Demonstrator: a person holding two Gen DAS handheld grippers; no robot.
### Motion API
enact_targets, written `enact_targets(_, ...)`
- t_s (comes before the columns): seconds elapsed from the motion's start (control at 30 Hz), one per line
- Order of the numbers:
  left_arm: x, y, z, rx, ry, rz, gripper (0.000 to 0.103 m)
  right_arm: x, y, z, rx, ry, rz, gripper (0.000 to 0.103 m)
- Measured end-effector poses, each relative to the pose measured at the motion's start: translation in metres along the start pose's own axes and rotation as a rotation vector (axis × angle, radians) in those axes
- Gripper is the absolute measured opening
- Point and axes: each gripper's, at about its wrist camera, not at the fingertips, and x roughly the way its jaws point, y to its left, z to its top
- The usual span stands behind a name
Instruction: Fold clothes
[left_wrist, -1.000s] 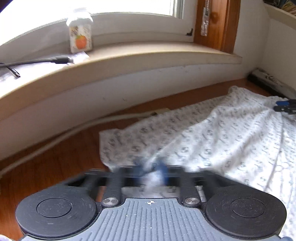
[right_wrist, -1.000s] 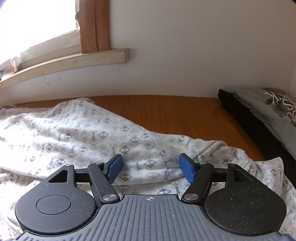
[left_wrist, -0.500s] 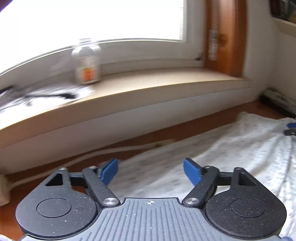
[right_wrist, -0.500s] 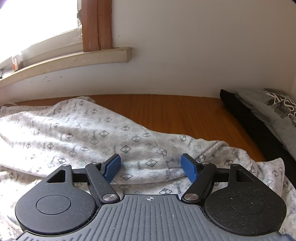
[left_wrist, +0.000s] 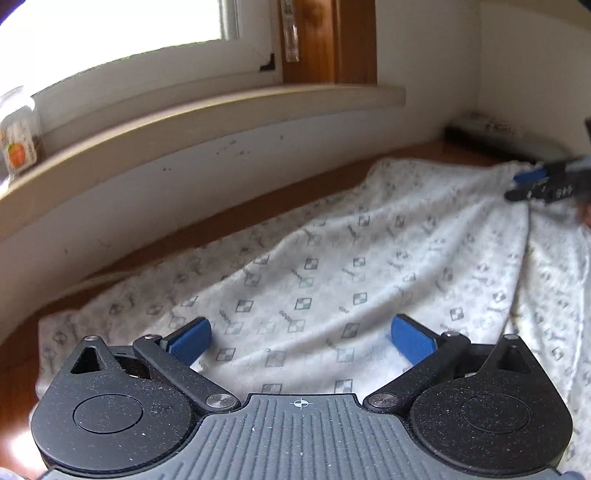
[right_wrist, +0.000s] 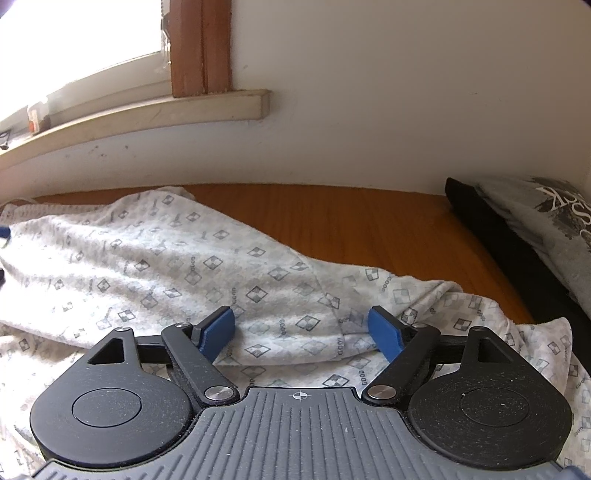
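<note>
Plainly, the patterned white garment (left_wrist: 332, 266) was spread over the wooden table (right_wrist: 351, 221), below the windowsill (left_wrist: 207, 110). The left gripper (left_wrist: 301, 338) was held over it, jaws opening wide, with cloth seen between the blue pads but not pinched. The right gripper (right_wrist: 301, 332) (over a raised fold) was likewise opening, nothing clamped. Folded grey and black clothes (right_wrist: 535, 221) were stacked at the right.
</note>
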Motion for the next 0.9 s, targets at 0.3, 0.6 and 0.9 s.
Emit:
enact_targets(0.3, -0.005, 0.023, -0.006, -0.042, 0.008, 0.029, 0.103, 0.002, 0.001, 0.001, -0.017, 0.006, 0.011, 0.083)
enact_targets(0.6, -0.007, 0.025, -0.007, -0.045, 0.009, 0.033, 0.103, 0.004, 0.0, 0.002, -0.019, 0.003, 0.017, 0.083)
enact_targets(0.9, -0.007, 0.026, -0.006, -0.044, 0.009, 0.03, 0.103, 0.005, -0.001, 0.002, -0.02, 0.001, 0.018, 0.083)
